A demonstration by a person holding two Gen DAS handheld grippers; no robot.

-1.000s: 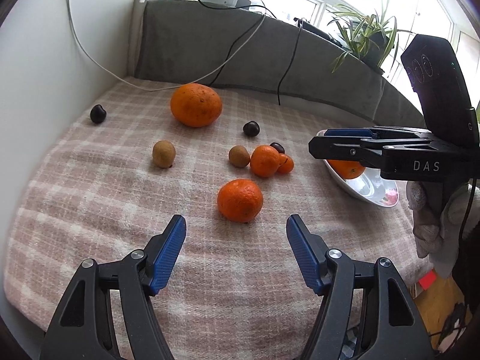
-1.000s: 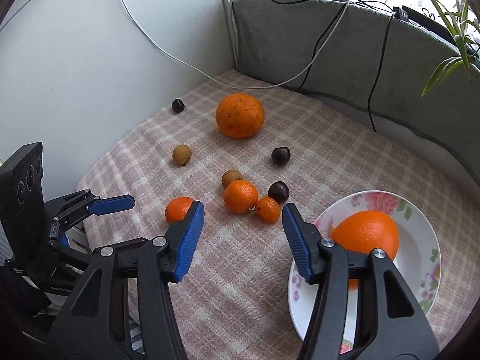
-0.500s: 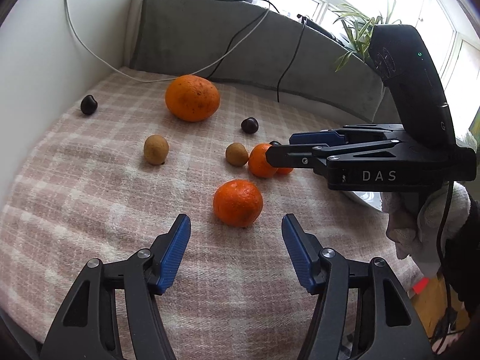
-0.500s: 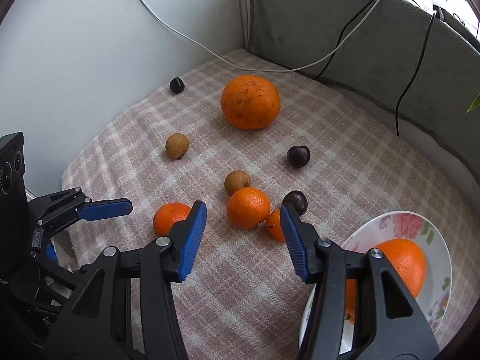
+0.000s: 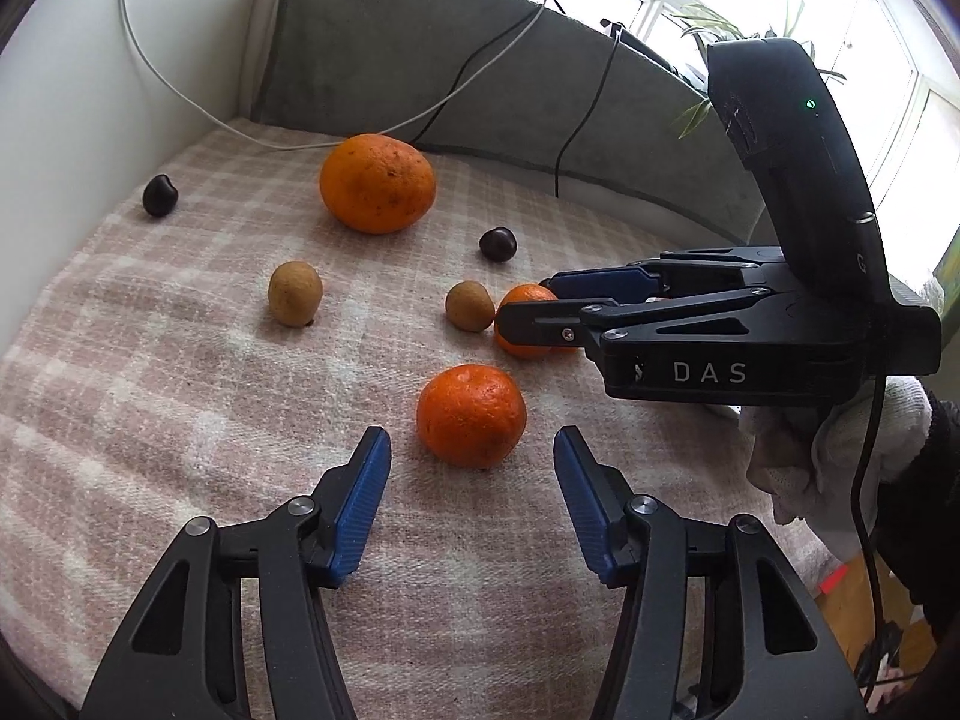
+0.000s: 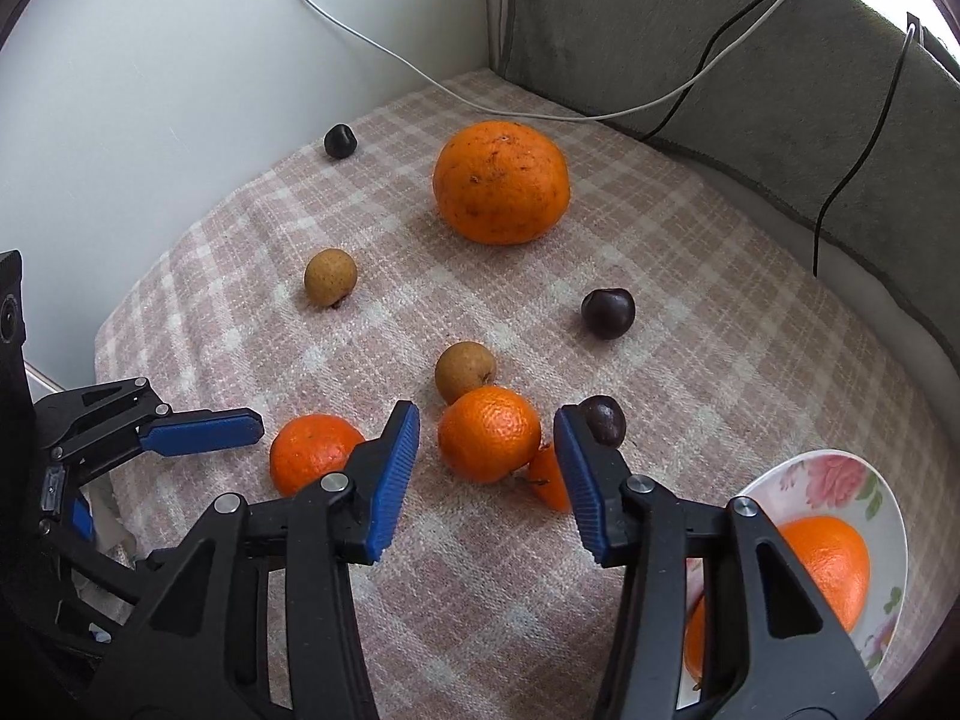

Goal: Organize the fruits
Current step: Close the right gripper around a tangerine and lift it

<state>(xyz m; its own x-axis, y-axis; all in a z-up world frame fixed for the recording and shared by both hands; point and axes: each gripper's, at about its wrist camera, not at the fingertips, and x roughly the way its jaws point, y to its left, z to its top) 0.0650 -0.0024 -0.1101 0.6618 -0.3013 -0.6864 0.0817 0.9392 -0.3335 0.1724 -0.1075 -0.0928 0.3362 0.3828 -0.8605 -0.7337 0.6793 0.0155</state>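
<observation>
Left gripper (image 5: 471, 501): black plastic frame, ribbed blue pads, jaws closing, roughly half open, nothing gripped. A small mandarin (image 5: 471, 415), dimpled glossy peel, sits on the cloth just ahead of the gap, pads not touching it.

Right gripper (image 6: 485, 477): same build, jaws closing, gap narrower, nothing clamped. A second mandarin (image 6: 489, 434) lies just beyond its pads, clear of both. An orange kumquat-like piece (image 6: 551, 477) is tucked against the right pad, partly hidden; can't tell if touching. A dark glossy cherry (image 6: 605, 420) sits just behind that pad tip.

Surface is a pink-and-cream plaid cloth (image 5: 180, 420), woven, slightly fuzzy.

At the right edge of the right wrist view, a white ceramic plate (image 6: 840, 474) with floral print holds a smooth orange (image 6: 831, 558).

Mid: a round tan rough-skinned fruit (image 6: 464, 371) touches the second mandarin; another tan fruit (image 6: 330, 276) stands apart to the left. Another cherry (image 6: 607, 312) sits alone to the right.

Far: a large orange (image 6: 501, 182), speckled pitted peel, near the back; a third cherry (image 6: 340, 141) by the white wall. Behind them, a grey plush bolster (image 6: 690, 30) with a white cable (image 6: 540, 111) and a black one draped over it.

In the left wrist view a white knit-gloved hand (image 5: 840, 438) holds the right gripper.
</observation>
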